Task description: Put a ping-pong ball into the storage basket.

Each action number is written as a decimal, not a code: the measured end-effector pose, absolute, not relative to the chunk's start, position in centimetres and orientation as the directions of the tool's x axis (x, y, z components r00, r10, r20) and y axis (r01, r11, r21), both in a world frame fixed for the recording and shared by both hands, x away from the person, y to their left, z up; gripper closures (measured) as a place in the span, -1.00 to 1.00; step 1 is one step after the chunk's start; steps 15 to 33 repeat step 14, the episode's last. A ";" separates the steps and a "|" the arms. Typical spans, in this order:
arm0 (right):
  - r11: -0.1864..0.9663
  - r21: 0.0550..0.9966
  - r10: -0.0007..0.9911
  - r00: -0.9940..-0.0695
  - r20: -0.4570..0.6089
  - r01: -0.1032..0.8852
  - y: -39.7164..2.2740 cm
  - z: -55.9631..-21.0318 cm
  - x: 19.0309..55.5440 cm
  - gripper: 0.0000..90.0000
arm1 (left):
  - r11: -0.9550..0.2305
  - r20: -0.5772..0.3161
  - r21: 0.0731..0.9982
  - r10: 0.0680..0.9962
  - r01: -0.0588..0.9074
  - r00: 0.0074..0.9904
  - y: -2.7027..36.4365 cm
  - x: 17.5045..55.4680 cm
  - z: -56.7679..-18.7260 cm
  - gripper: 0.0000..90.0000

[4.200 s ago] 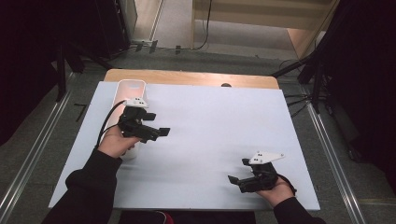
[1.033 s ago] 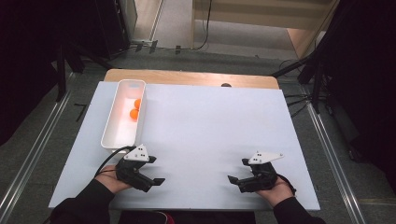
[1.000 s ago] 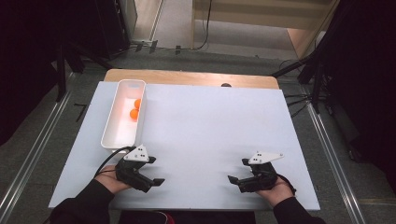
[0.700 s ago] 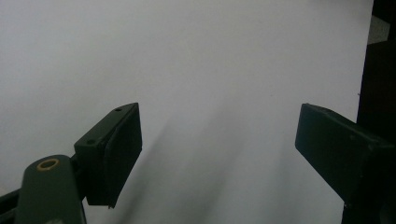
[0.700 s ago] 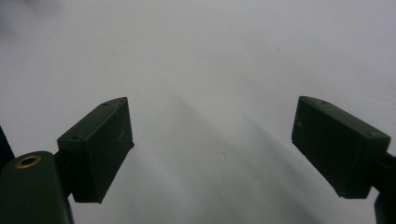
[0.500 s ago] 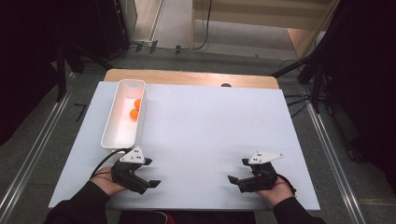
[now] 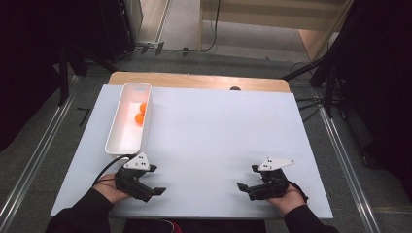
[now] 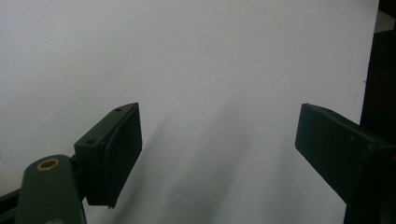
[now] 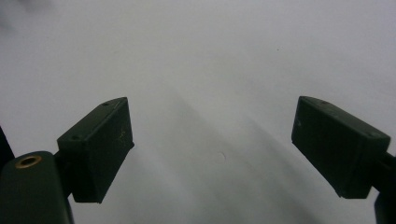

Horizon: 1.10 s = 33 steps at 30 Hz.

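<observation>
No writing or brand can be read anywhere. On a white table [image 7: 218, 145] with a wooden strip along its far edge, a white tray [image 7: 127, 121] at 10 o'clock holds two orange balls [image 7: 140, 118], partly hidden by its wall. The left gripper [image 7: 156, 191] at 7 o'clock and right gripper [image 7: 241, 186] at 5 o'clock rest wide and empty; grey floor and dark curtains surround the table.

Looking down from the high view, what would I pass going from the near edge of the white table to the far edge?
Left tongs and right tongs side by side nearest, then bare white table, then the white tray, then the two orange balls at its far part, then the wooden strip.
</observation>
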State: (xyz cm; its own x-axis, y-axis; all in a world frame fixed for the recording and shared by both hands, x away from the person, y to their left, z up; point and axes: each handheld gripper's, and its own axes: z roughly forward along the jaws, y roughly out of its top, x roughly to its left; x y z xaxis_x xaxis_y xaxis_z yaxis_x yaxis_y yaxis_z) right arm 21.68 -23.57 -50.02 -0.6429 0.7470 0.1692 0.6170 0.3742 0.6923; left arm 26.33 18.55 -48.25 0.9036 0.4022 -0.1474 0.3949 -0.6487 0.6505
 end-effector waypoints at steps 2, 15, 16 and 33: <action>0.373 0.693 0.747 -0.642 0.170 0.618 -23.6 -50.0 21.7 -0.75 | -0.649 -0.147 0.650 0.403 0.395 0.903 18.6 26.3 -48.3 -0.66; 0.376 0.692 0.746 -0.644 0.169 0.617 -23.6 -50.0 21.7 -0.75 | -0.657 -0.145 0.642 0.402 0.396 0.904 18.6 26.4 -48.3 -0.66; 0.376 0.692 0.746 -0.644 0.169 0.617 -23.6 -50.0 21.7 -0.75 | -0.657 -0.145 0.642 0.402 0.396 0.904 18.6 26.4 -48.3 -0.66; 0.376 0.692 0.746 -0.644 0.169 0.617 -23.6 -50.0 21.7 -0.75 | -0.657 -0.145 0.642 0.402 0.396 0.904 18.6 26.4 -48.3 -0.66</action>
